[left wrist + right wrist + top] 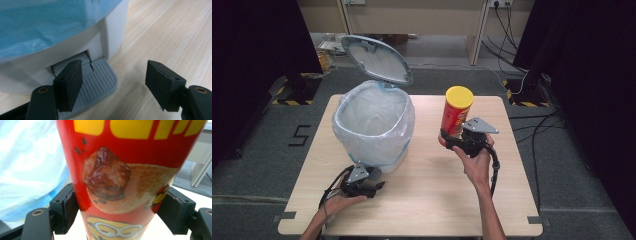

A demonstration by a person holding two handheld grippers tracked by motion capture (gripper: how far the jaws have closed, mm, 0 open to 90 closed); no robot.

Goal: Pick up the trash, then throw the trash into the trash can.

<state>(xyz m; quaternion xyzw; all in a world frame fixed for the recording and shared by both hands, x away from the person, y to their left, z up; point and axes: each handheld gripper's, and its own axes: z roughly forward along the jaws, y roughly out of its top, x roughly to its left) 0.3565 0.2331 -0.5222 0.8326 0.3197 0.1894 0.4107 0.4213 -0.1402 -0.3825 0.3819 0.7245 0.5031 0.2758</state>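
- Right gripper (451, 141): fingers (65, 208) pinching the red chip can (457, 113) low on its body, one pad each side, both touching the wall in the right gripper view.
- Can upright, yellow lid (459, 96) on top, held above the desk (427, 200) to the right of the bin (374, 127); looks lifted clear of the wood, not certain.
- Left gripper (374, 187): fingers (70, 81) spread, nothing between them; left one sitting over the grey ribbed pedal (101, 81) at the bin's base, right one over bare desk.
- Cannot tell from the left gripper view whether the finger is actually bearing on the pedal or just above it.
- Bin lid (377, 58) swung up, blue-white liner (372, 112) open below; judged next move: can into the bin.
- Risk: grip sits far below the can's middle, so top-heavy; a quick swing could tip it in the pads or let it slide on the glossy wall.
- Risk: if the lid depends on pedal pressure, easing the left hand drops the lid on the can mid-transfer.
- Risk: can rim catching the liner edge and dragging the bag in, or nudging the light bin across the desk.
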